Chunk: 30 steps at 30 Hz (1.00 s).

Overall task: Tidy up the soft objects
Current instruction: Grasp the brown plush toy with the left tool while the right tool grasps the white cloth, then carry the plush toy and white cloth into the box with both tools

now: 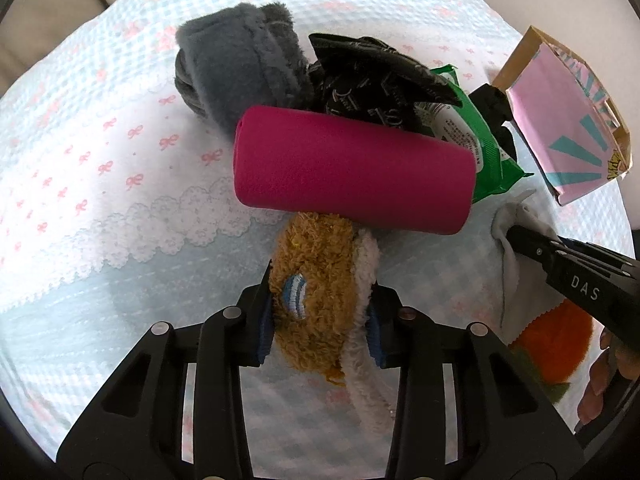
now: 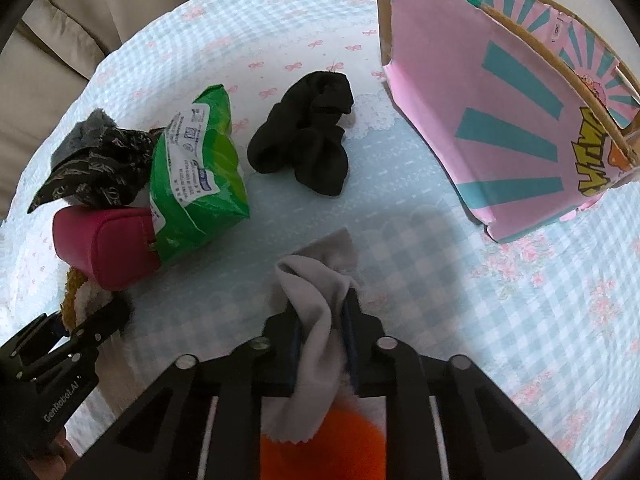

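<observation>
Left wrist view. Left gripper (image 1: pixel 320 316), fingers pressed onto a brown plush toy (image 1: pixel 316 280) with a white fleece edge and a stitched blue mark; the toy sits low on the pale checked bedspread (image 1: pixel 100 168). Just beyond the toy, touching it: magenta roll (image 1: pixel 352 168), lying on its side. Behind the roll: grey fleece item (image 1: pixel 236 68), black patterned cloth (image 1: pixel 372 72), green packet (image 1: pixel 476 136) and, partly hidden, a black sock bundle (image 1: pixel 496 108). At right: pink and teal cardboard box (image 1: pixel 568 120), tilted. Right gripper (image 1: pixel 516 240) enters from the right edge, pinching a grey cloth (image 1: pixel 508 268); an orange plush item (image 1: pixel 556 344) lies beneath it.

Right wrist view. Right gripper (image 2: pixel 322 328), fingers nipped on the grey cloth (image 2: pixel 316 312), which rises in a fold between them and hangs back over the orange plush item (image 2: pixel 320 452). Ahead, lying apart on the bedspread (image 2: pixel 440 320): black sock bundle (image 2: pixel 312 144). To the left: green packet (image 2: pixel 196 176) leaning on the magenta roll (image 2: pixel 104 244), black patterned cloth (image 2: pixel 96 168) behind. Upper right: cardboard box (image 2: pixel 500 120). Lower left: left gripper (image 2: pixel 92 320), brown plush toy (image 2: pixel 76 300) at its tip.
</observation>
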Motion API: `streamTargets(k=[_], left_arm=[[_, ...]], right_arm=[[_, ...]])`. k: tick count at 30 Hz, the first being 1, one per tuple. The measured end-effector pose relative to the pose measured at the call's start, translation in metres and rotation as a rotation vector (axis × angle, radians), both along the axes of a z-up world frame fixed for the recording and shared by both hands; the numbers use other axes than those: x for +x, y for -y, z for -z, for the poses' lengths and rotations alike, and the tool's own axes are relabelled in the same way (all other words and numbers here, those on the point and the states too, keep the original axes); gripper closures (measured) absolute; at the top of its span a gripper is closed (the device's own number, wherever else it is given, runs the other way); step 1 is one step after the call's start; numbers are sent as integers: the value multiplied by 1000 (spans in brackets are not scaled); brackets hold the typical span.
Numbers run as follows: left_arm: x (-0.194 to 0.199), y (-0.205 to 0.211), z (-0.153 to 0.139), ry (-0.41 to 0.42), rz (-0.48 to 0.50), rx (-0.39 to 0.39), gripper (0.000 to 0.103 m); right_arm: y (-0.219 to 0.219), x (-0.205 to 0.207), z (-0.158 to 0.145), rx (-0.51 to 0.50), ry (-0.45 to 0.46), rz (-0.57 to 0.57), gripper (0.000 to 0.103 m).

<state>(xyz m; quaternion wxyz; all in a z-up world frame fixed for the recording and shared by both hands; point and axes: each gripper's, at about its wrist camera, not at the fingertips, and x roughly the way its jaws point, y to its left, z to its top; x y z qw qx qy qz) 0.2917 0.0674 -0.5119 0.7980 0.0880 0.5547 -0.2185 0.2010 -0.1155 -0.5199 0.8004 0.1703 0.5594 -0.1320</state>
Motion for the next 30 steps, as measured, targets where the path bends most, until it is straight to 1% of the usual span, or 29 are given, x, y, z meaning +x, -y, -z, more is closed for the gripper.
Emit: streamTargets(k=[3,7,12,16,18,24,25,26,27,30], left_arm=[[-6,-2,-9,11,-1,-6,70],[-16,-8,-33,32,-9,-21,70],[-24,-16,-72,70,-26,-42,70],[-34,-19,-119,114,-47,-61,70],[-38,-20,-137,132,-54,-70,70],[-59,-21,-214,197,-77,-97,70],[-62,-16,-222,204,-80,-102,70],[-66,-14,-238,215,-79,-109,70],[-68,-11,-245,222,-79,-110,70],[-79,0,-281,256,-75,-123,70]], right_arm=[[0,-2,-7,-3,19,-7,89],[0,-7,-23,-9,50,-15,90],[-3,-11,-58,-15,91,-24,90],[-5,-18,-98,-21,127,-32,90],[-6,-22,-119,-26,147,-39,90],[0,-43,-181,-40,209,-56,90],[1,-46,-192,-41,221,-56,90],[5,-51,-203,-41,233,-57,90],[7,-56,-215,-40,243,-57,90],[19,-62,-246,-40,279,-55,90]])
